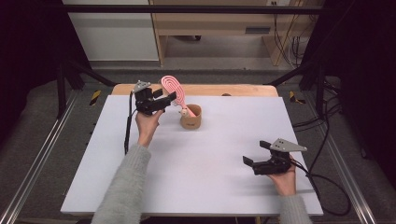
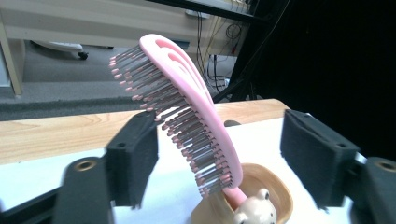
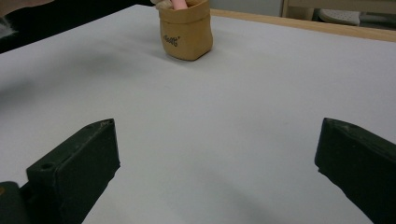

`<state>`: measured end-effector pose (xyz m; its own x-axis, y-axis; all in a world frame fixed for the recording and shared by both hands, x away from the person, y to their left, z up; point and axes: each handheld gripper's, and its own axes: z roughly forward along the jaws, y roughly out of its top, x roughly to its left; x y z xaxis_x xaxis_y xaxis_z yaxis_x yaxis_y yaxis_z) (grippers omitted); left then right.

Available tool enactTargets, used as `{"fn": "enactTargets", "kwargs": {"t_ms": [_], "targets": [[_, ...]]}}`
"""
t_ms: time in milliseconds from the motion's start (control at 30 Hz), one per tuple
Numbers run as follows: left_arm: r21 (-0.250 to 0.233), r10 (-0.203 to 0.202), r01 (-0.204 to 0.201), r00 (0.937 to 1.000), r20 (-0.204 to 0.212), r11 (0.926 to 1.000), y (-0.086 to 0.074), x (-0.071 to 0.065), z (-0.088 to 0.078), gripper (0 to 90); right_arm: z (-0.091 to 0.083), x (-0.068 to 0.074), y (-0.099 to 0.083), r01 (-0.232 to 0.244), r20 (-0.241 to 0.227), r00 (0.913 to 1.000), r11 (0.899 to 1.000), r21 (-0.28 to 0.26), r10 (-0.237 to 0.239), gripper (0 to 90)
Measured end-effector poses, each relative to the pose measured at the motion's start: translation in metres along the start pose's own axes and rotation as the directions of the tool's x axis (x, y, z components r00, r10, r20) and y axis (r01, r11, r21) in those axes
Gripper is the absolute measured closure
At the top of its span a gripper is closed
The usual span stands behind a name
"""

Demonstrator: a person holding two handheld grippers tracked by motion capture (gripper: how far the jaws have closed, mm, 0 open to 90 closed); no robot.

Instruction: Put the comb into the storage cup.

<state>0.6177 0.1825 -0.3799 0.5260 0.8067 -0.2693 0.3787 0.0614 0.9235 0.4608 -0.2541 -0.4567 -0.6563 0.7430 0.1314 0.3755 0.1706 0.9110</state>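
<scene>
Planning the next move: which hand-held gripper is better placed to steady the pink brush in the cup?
Left hand-held gripper: its open jaws flank the pink brush standing in the cup. The right hand-held gripper sits far off.

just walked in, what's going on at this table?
A person is working with a handheld gripper in each hand. The pink hairbrush stands handle-down in the small tan cup, leaning against its rim. The left gripper sits right at the brush with its jaws spread to either side, pads not pressing on it. The right gripper rests open on the white table, away from the cup.
</scene>
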Motion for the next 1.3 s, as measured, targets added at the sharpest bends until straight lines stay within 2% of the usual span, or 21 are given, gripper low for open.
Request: {"fn": "enactTargets", "kwargs": {"t_ms": [300,433,667,967,1300], "targets": [[-0.010,0.046,-0.046,0.9988,0.016,0.9989,0.003,-0.005,-0.017,9.2,0.000,0.000,0.000,0.000,0.004,1.0000,1.000,0.000,0.000,0.0],[-0.018,0.060,-0.060,0.9980,0.022,0.9981,0.004,-0.007,-0.026,7.6,0.000,0.000,0.000,0.001,0.003,1.0000,1.000,-0.001,-0.001,0.0],[-0.003,0.094,-0.093,0.9951,0.034,0.9956,0.003,-0.011,-0.040,3.9,0.000,0.000,0.000,0.001,0.005,1.0000,1.000,0.000,-0.001,0.0],[-0.001,0.144,-0.144,0.9883,0.050,0.9896,0.001,-0.018,-0.061,1.2,0.000,0.000,0.000,0.000,0.006,1.0000,1.000,-0.004,0.000,0.0],[0.016,0.184,-0.186,0.9788,0.090,0.9824,-0.011,-0.021,-0.081,1.1,0.000,0.000,0.000,0.000,0.006,1.0000,1.000,-0.006,0.000,0.0]]}}
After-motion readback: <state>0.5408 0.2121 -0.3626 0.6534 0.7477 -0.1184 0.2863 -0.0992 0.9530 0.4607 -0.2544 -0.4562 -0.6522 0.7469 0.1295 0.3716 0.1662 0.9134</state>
